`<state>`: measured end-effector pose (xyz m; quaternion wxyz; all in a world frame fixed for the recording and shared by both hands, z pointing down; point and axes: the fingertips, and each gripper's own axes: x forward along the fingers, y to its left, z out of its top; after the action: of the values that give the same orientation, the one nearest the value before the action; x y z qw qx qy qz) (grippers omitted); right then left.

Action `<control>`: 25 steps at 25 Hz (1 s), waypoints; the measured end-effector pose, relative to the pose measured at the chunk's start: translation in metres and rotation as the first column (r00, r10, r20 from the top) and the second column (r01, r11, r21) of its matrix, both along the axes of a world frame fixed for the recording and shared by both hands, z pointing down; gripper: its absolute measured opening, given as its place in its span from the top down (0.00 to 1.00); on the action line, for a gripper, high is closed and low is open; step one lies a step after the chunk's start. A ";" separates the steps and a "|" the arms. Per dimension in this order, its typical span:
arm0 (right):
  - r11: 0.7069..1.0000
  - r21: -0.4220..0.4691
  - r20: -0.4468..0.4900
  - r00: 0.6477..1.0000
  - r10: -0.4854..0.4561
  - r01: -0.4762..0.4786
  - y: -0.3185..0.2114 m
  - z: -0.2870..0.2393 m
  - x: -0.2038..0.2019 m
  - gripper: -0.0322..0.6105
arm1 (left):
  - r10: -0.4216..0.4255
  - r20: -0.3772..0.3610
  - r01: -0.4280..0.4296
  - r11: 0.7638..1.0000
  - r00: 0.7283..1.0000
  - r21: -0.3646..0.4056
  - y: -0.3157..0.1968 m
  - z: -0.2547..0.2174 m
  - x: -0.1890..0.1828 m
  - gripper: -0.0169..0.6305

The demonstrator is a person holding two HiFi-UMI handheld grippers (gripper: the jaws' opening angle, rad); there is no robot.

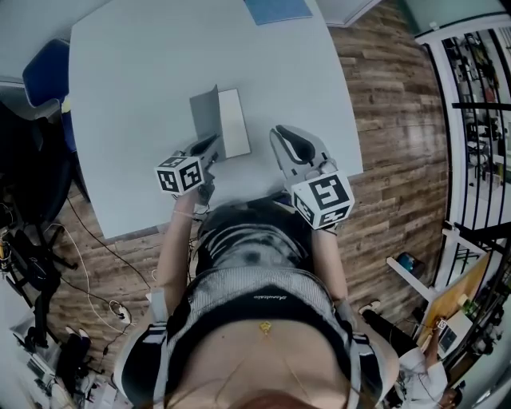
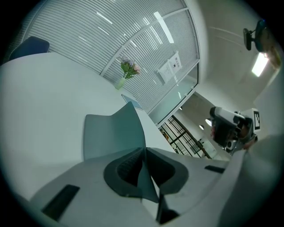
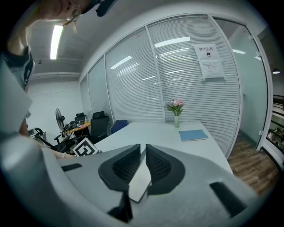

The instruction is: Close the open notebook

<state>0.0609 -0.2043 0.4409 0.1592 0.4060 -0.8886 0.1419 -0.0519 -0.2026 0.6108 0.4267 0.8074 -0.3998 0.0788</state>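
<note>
The left gripper (image 1: 212, 145) is clamped on the near edge of the notebook's (image 1: 232, 120) grey-green cover, which stands steeply up beside the white page lying flat on the pale bench (image 1: 128, 80). Just right of the notebook, the right gripper (image 1: 280, 134) holds nothing, its jaws almost together. Farther off lies a blue book (image 1: 277, 9).

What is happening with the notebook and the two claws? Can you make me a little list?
notebook: open on the table, right page lying flat
cover: lifted, standing up from the table
left claw: pinching the cover's edge
right claw: jaws close together, beside the notebook, gripping nothing I can make out
also on table: blue book, vase of flowers, both at the far end
closed yet: no
</note>
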 end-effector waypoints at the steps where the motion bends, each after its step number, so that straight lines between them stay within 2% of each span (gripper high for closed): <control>1: 1.000 -0.001 0.000 1.000 0.000 0.000 -0.001 0.000 0.001 0.89 | 0.000 -0.002 0.000 1.000 1.000 -0.001 -0.001 0.000 0.001 0.93; 16: 1.000 -0.015 0.001 1.000 0.005 -0.005 -0.003 0.006 0.013 0.89 | 0.008 -0.015 -0.008 1.000 1.000 -0.008 -0.007 0.006 0.016 0.93; 25: 1.000 -0.019 0.006 1.000 0.003 -0.003 -0.005 0.007 0.021 0.89 | 0.021 0.011 -0.021 1.000 1.000 -0.021 -0.009 0.011 0.033 0.93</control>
<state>0.0816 -0.2094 0.4481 0.1603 0.4055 -0.8871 0.1517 -0.0190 -0.2116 0.6215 0.4320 0.8067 -0.3927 0.0922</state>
